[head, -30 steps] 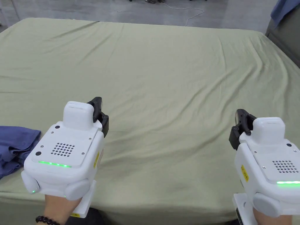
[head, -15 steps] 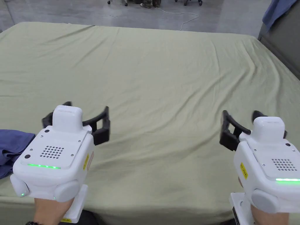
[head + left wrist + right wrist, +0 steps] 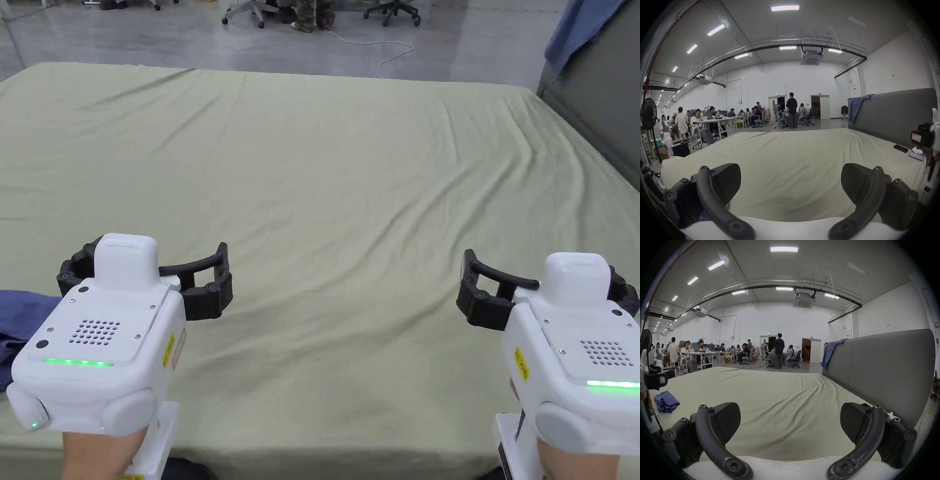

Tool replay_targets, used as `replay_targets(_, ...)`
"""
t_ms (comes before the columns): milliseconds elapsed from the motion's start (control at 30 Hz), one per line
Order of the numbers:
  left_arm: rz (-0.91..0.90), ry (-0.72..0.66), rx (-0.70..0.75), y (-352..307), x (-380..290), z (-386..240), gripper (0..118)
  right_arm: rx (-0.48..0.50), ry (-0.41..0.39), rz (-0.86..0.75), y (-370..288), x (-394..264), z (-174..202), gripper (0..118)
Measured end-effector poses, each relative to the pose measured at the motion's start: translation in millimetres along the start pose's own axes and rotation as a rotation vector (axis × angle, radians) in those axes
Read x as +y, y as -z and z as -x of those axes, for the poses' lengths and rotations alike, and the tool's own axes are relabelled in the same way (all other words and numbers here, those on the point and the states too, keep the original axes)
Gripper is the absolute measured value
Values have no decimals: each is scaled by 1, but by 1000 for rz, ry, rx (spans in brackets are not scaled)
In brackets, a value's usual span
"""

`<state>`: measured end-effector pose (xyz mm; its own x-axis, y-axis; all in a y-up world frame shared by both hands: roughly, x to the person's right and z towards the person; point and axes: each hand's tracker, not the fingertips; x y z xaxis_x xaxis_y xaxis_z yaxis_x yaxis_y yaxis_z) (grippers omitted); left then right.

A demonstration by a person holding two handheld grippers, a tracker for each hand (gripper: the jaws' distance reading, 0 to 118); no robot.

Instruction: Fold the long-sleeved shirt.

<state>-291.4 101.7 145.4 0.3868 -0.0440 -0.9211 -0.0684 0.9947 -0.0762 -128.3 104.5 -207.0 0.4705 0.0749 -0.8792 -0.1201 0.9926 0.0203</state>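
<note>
The left gripper (image 3: 142, 275) hovers over the near edge of the bed, jaws spread wide and holding nothing; the right gripper (image 3: 544, 289), well apart from it along that same edge, is spread and empty too. The blue shirt (image 3: 666, 401) lies in a crumpled heap on the green bedsheet (image 3: 350, 187) at the bed's near left corner, just beside the left gripper and partly behind its housing in the head view. It looks like thin, limp cloth: light, likely to sag from wherever it is pinched, so I would judge it best lifted by a seam or hem and shaken flat before folding. Bunched as it is, collar, cuffs and sleeves cannot be told apart. Another blue cloth (image 3: 831, 352) hangs over the grey headboard (image 3: 883, 369) at the far right.
</note>
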Motion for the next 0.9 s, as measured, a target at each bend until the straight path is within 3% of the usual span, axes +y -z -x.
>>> replay_targets(900,24,3,20,0,-1,4,118,6,-6,7,1,-1,3,118)
